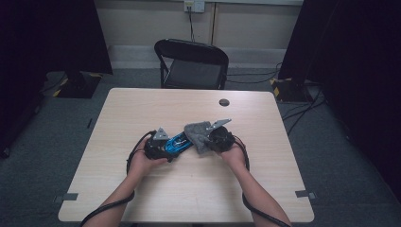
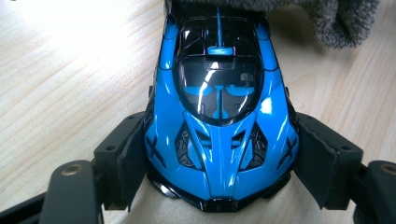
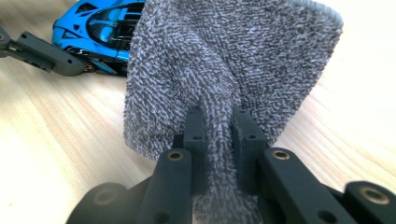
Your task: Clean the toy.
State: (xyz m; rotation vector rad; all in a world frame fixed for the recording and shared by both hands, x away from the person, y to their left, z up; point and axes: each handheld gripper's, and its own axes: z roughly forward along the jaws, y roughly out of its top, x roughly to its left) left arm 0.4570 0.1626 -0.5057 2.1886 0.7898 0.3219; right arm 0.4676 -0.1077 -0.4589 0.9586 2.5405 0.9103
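The left gripper (image 2: pixel 219 158) is closed on a blue toy car (image 2: pixel 219 107), one black jaw pressed against each flank near the car's nose. The nose points toward the camera. The car rests on a light wooden table (image 2: pixel 60 79). A grey terry cloth (image 2: pixel 341 23) touches the car's far end.

**Setting: Recording Lab or Studio Room**

The room is a plain indoor workspace. A light wood counter (image 1: pixel 142 198) stands on grey carpet (image 1: pixel 350 184). Black curtains (image 1: pixel 52 33) hang at both sides. A black folding chair (image 1: pixel 191 64) faces the counter. Cables (image 1: pixel 302 111) run across the floor, and a wall outlet (image 1: pixel 194 5) sits behind. Tape marks (image 1: pixel 305 194) flag the counter position.
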